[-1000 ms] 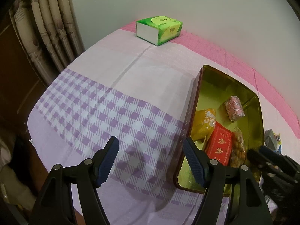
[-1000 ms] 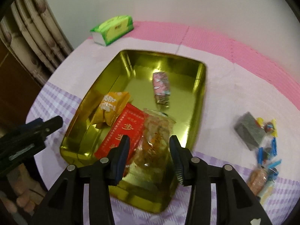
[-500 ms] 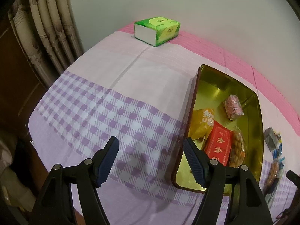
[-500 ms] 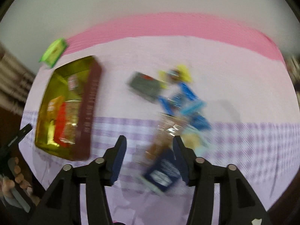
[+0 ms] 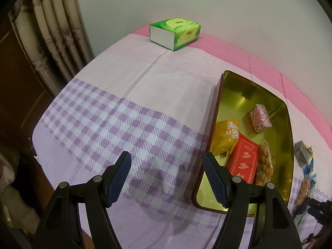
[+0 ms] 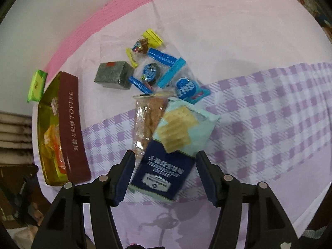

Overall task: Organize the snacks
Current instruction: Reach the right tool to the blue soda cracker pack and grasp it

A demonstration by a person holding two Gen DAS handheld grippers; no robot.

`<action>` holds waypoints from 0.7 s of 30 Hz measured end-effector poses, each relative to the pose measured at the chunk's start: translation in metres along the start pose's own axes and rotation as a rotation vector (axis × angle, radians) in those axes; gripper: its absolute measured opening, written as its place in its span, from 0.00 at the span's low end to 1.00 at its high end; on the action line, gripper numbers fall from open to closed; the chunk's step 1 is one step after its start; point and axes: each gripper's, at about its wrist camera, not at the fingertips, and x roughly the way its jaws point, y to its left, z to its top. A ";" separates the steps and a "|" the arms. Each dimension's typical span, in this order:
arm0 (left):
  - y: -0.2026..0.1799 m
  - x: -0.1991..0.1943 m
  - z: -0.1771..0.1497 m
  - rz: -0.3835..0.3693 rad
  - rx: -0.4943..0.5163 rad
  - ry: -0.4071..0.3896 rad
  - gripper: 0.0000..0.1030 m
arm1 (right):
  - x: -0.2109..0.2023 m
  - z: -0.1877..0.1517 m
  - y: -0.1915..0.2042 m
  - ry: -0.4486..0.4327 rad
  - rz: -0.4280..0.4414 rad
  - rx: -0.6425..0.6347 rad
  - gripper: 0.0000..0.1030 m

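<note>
A: Start at the left. What does the left wrist view show?

B: At 11 o'clock a curtain point(image 5: 60, 31). At 12 o'clock a green tissue pack point(image 5: 175, 33) lies on the tabletop point(image 5: 124, 108), which wears a pink and purple checked cloth. The left gripper point(image 5: 167, 176) hangs over the checks with its jaws apart and nothing between them.

A: And to the right of it?

B: At 3 o'clock the gold tin point(image 5: 220, 95). Inside lie a yellow packet point(image 5: 227, 134), a red packet point(image 5: 244, 161), a clear bag of nuts point(image 5: 264, 161) and a pink wrapped sweet point(image 5: 260, 118).

A: Now the right wrist view.

B: The tin point(image 6: 70, 124) is at 9 o'clock, its maroon side facing the camera. At 11 o'clock from centre a grey cube-shaped pack point(image 6: 114, 74) sits beside blue and yellow wrapped candies point(image 6: 161, 62). At the middle a clear sleeve of biscuits point(image 6: 147, 122) lies against a pale blue cracker pack point(image 6: 182, 130), which overlaps a navy packet point(image 6: 164, 170).

A: The right gripper point(image 6: 164, 173)?

B: Its jaws are opening, with the navy packet between them. The left pad looks close to the packet's edge; whether it touches I cannot tell. The right pad is clear of it.
</note>
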 end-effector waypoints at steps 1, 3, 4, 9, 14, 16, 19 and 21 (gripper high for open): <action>0.000 0.000 0.000 0.001 0.002 -0.001 0.70 | 0.002 0.000 0.003 0.003 -0.009 -0.007 0.57; -0.001 -0.001 -0.001 0.002 0.005 -0.004 0.70 | 0.007 -0.002 0.008 -0.005 -0.022 -0.015 0.59; -0.001 -0.001 -0.001 0.002 0.006 -0.005 0.70 | 0.006 -0.002 0.012 -0.012 -0.030 -0.021 0.58; -0.001 -0.002 -0.002 0.002 0.007 -0.003 0.70 | 0.008 0.003 0.017 -0.047 -0.057 -0.069 0.44; -0.001 -0.002 -0.003 0.002 0.007 -0.004 0.70 | 0.010 0.001 0.020 -0.050 -0.115 -0.151 0.44; -0.002 -0.002 -0.002 0.008 0.011 -0.005 0.70 | 0.008 -0.004 0.018 -0.054 -0.159 -0.198 0.44; -0.003 -0.002 -0.003 0.005 0.011 -0.006 0.70 | 0.007 -0.011 0.017 -0.063 -0.211 -0.253 0.47; -0.005 -0.002 -0.002 0.006 0.017 -0.006 0.70 | 0.009 -0.015 0.014 -0.061 -0.233 -0.262 0.52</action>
